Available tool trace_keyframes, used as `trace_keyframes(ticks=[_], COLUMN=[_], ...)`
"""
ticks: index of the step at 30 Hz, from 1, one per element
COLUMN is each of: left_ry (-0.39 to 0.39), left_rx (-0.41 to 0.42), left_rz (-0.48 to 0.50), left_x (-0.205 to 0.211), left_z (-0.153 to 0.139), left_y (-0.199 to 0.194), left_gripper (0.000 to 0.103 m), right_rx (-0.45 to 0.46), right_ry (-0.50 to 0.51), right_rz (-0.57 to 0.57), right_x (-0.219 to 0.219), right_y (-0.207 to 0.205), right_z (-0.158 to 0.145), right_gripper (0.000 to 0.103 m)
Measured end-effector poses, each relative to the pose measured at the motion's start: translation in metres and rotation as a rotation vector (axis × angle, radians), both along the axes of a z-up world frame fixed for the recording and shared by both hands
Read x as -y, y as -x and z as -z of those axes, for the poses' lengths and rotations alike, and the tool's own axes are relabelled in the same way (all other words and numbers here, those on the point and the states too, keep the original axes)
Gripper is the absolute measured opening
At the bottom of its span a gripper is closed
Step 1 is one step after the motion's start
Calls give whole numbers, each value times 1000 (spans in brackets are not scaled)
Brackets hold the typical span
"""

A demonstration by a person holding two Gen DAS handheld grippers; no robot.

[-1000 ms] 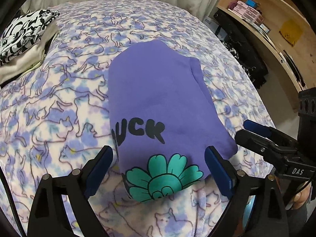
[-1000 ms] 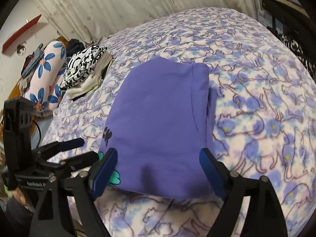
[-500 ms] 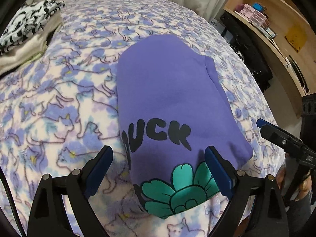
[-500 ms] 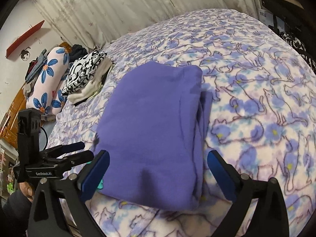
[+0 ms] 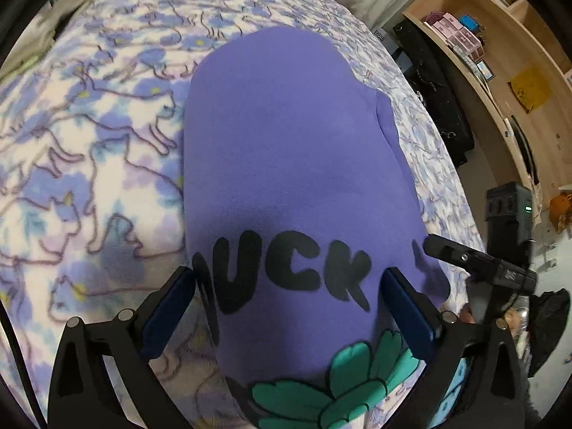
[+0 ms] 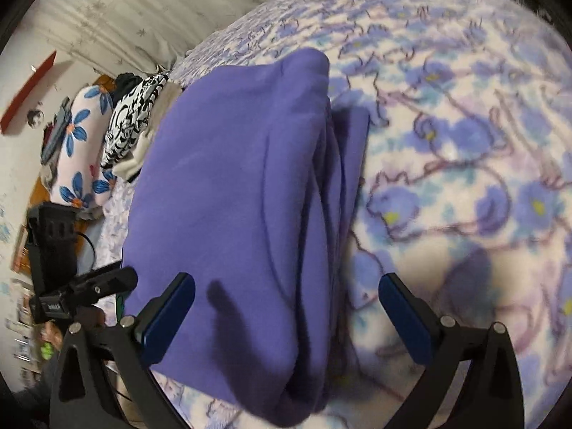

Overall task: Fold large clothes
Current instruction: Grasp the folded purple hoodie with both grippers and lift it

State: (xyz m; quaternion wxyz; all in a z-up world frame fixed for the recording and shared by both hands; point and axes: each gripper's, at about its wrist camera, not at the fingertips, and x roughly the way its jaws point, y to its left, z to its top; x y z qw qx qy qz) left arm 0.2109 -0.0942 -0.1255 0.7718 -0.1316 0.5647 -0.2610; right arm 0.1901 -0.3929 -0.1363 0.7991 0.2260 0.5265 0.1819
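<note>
A folded purple garment (image 5: 286, 150) with black letters and a green flower print lies on the cat-print blanket (image 5: 89, 150). My left gripper (image 5: 289, 307) is open, its blue pads on either side of the garment's near end by the letters. My right gripper (image 6: 286, 314) is open over the garment's (image 6: 232, 193) other near corner, above its stacked folded edges. Each gripper shows in the other's view: the right one in the left wrist view (image 5: 475, 264), the left one in the right wrist view (image 6: 82, 293).
A black-and-white patterned cloth pile (image 6: 136, 118) and a flower-print pillow (image 6: 78, 143) lie at the far side of the bed. Wooden shelves (image 5: 500, 53) with boxes stand to the right. Curtains (image 6: 136, 10) hang behind the bed.
Both grippers have moved closer and lower toward the garment's near end; the garment now fills more of each view. Both stay open.
</note>
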Motion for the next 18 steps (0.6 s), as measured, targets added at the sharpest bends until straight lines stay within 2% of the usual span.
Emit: trace_keyframes(ticks=[6,18], left_ry=[35,71], left_rx=[-10,5], left_rz=[50,44], left_x=[2,7], left_z=[9,17], left_y=[-7,-7], left_gripper=[103,103], right_rx=[-59,-68], right_ry=[-101,-137], right_rz=[-46,-93], right_x=[-1,-9], right_y=[-19,-34], right_z=[29,45], right_gripper=[103,103])
